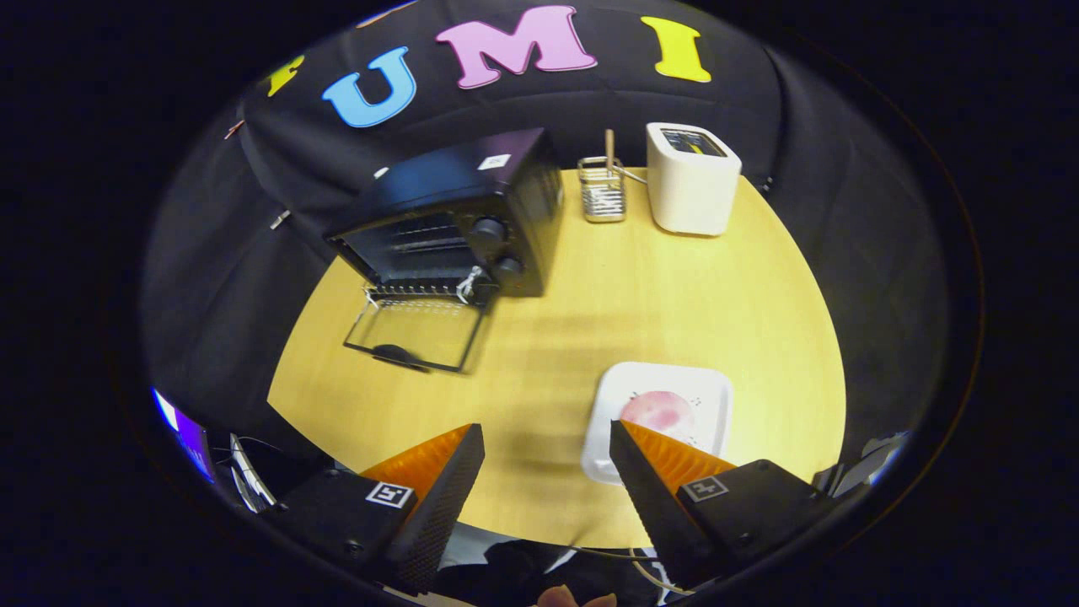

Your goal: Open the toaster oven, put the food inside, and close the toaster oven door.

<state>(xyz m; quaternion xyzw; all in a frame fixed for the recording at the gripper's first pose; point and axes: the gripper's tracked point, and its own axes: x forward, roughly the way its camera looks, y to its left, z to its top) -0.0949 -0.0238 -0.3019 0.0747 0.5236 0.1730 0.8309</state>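
Wide-open, empty tongs (546, 438) hover over a pale wooden bench (607, 287) carrying a plate (708, 388) of food (659, 410), an open-doored toaster oven (455, 219), a white toaster (691, 181).

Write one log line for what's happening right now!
gripper: open, holding nothing | toaster oven: door down, open | food: on white plate, by one fingertip | next: probably grab food

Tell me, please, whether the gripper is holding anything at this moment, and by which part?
Nothing is held. The gripper is open over the table, fingers spread wide and empty; the pink food lies on its white plate, by one fingertip.
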